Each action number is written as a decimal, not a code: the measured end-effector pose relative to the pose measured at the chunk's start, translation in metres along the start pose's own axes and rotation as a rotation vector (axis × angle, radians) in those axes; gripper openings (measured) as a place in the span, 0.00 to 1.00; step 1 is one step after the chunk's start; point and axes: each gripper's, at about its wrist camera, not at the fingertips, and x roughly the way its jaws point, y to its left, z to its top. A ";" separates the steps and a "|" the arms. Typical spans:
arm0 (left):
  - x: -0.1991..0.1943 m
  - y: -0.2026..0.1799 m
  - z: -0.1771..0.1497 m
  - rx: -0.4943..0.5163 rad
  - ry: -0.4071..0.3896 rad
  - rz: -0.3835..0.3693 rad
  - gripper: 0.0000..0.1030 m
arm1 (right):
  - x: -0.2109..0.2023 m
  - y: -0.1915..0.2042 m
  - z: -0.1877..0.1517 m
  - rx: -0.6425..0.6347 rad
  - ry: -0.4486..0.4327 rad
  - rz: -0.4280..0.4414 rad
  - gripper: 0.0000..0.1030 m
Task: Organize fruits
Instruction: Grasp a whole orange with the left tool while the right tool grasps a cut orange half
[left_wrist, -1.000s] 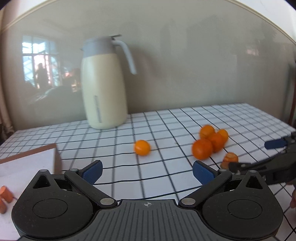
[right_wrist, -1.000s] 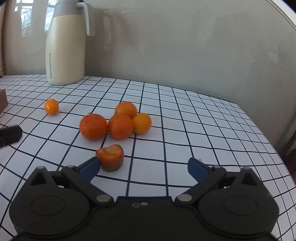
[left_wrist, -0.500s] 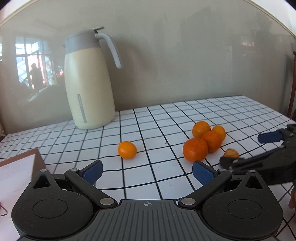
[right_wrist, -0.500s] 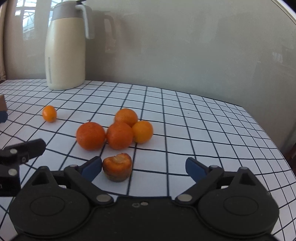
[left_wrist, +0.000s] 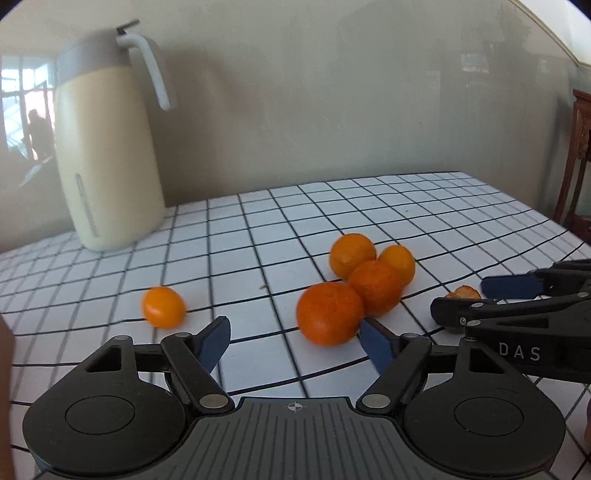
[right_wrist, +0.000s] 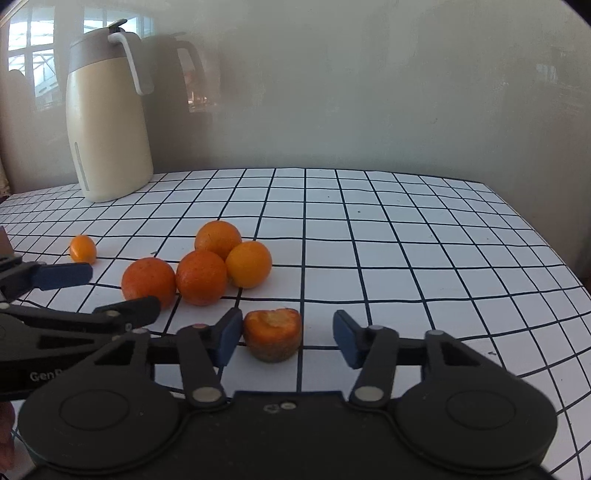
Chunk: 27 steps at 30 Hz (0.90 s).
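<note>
Several oranges sit in a cluster (left_wrist: 365, 280) (right_wrist: 201, 275) on the checked tablecloth. A small orange (left_wrist: 163, 307) (right_wrist: 82, 248) lies apart to the left. A cut orange piece (right_wrist: 273, 334) (left_wrist: 461, 293) lies in front of the cluster. My left gripper (left_wrist: 295, 341) is open, its right finger beside the nearest orange (left_wrist: 330, 313). My right gripper (right_wrist: 282, 338) is open around the cut piece, whose left side is at the left finger. Each gripper shows in the other's view: the right one (left_wrist: 495, 295), the left one (right_wrist: 92, 291).
A cream thermos jug (left_wrist: 107, 158) (right_wrist: 107, 129) stands at the back left by the wall. The table edge (right_wrist: 554, 254) runs along the right. A wooden chair (left_wrist: 576, 166) stands at the far right. A brown box corner (left_wrist: 5, 369) shows at the left.
Both grippers have moved forward toward the fruit. The left one has swung right to the cluster. The cut piece now lies between the right gripper's fingers.
</note>
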 end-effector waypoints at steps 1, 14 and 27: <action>0.002 0.000 0.000 -0.004 0.001 -0.003 0.75 | 0.000 -0.002 0.000 0.009 0.002 0.009 0.39; 0.018 -0.010 0.007 0.015 0.033 -0.043 0.40 | -0.001 -0.008 -0.001 0.033 0.015 0.076 0.25; -0.016 0.000 0.001 0.000 -0.019 -0.017 0.40 | -0.017 -0.009 0.001 0.053 -0.010 0.053 0.25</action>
